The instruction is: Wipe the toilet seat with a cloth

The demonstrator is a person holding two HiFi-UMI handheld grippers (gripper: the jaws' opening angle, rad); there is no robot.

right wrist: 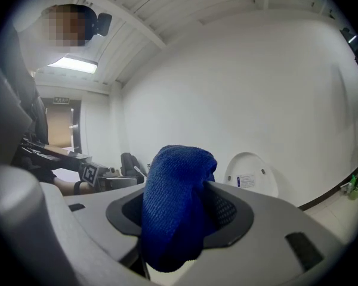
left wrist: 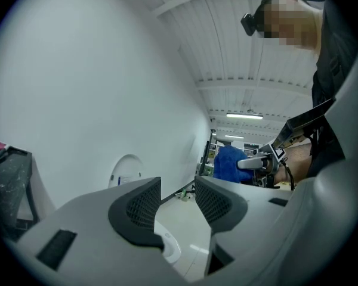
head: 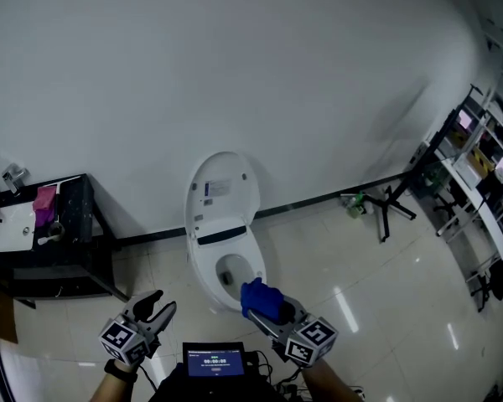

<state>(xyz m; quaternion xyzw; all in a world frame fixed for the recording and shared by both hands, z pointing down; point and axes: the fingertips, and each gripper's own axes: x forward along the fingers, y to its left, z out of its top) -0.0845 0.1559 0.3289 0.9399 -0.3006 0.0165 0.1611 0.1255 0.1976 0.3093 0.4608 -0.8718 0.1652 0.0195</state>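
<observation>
A white toilet [head: 226, 262] stands against the wall with its lid [head: 223, 193] raised; the seat rim [head: 203, 275] and bowl lie open below it. My right gripper [head: 261, 301] is shut on a bunched blue cloth [head: 262, 300] just over the front right edge of the seat. In the right gripper view the blue cloth [right wrist: 176, 204] fills the jaws, with the lid [right wrist: 251, 174] behind. My left gripper [head: 157, 310] is open and empty, left of the bowl's front. The left gripper view shows the toilet lid [left wrist: 128, 170] and the blue cloth [left wrist: 227, 162].
A black stand [head: 75, 241] with a white basin [head: 11, 227] and a pink item [head: 44, 202] sits at the left by the wall. A black tripod base [head: 390, 208] and shelving [head: 478, 182] stand at the right. A small screen [head: 213, 361] hangs at my chest.
</observation>
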